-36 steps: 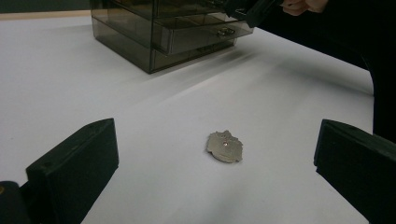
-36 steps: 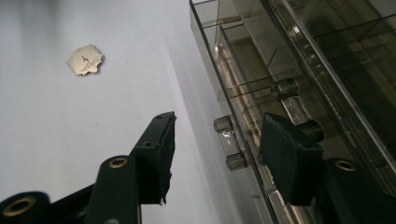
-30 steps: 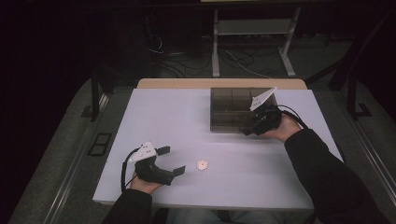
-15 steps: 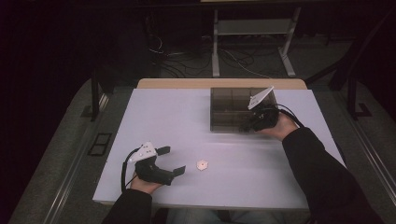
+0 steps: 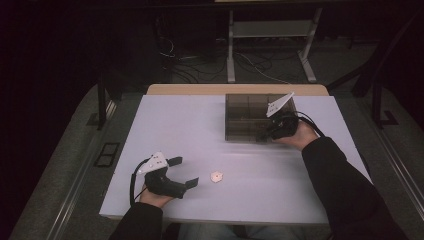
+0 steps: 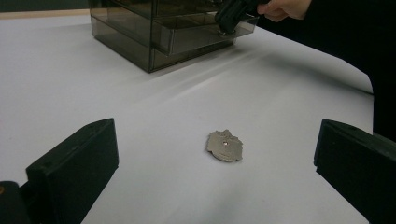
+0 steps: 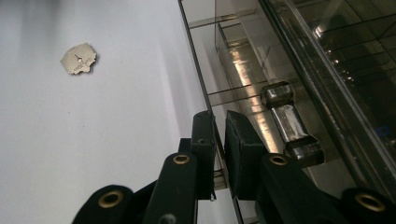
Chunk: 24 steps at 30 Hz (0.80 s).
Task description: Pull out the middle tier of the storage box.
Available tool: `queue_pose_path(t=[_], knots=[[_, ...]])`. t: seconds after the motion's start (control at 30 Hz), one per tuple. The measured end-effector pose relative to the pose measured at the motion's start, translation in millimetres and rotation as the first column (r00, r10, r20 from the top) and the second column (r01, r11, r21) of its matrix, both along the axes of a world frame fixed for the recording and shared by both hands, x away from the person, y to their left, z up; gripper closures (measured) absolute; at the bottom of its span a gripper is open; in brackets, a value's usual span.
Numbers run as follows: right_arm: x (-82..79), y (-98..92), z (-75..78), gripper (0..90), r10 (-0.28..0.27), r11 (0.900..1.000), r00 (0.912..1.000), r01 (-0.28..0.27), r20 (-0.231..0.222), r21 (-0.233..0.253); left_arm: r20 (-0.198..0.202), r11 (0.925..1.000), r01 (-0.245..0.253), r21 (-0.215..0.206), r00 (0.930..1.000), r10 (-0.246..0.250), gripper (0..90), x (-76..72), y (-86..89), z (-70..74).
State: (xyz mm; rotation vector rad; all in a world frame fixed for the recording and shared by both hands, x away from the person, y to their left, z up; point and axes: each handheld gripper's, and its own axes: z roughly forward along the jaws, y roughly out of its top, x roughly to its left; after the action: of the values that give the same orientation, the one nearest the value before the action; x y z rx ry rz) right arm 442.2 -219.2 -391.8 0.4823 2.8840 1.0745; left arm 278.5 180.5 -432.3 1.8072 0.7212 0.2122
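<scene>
Right gripper [image 7: 218, 154] hides drawer [image 7: 243, 93] edge

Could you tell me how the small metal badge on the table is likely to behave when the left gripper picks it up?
The badge looks thin and flat on the table, so probably hard to get under. Its shiny metal face may slip. It seems stiff and light, unlikely to roll.

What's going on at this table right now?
A person works with a hand-held gripper in each hand. The right hand-held gripper is closed on the front edge of a drawer in the smoky clear drawer box, which sits slightly pulled out. The left hand-held gripper rests open near the table's front edge, its jaws either side of a small silvery badge-like piece lying flat on the white surface, not touching it.
</scene>
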Motion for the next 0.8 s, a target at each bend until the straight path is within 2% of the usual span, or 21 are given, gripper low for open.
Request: queue_pose_path(t=[0.47, 0.8], knots=[[-1.4, -4.2, -1.7, 81.8, 0.017, 1.000, 0.9998, -0.017, 0.008, 0.019, -0.001, 1.0000, -0.003, -0.001, 1.0000, 0.003, 0.0, 0.0, 0.2, -0.1], [-8.0, -5.4, -4.3, 81.8, 0.021, 1.000, 0.9998, -0.021, -0.002, 0.023, 0.000, 1.0000, -0.004, 0.002, 1.0000, 0.004, 0.0, 0.2, 0.6, 0.1]])
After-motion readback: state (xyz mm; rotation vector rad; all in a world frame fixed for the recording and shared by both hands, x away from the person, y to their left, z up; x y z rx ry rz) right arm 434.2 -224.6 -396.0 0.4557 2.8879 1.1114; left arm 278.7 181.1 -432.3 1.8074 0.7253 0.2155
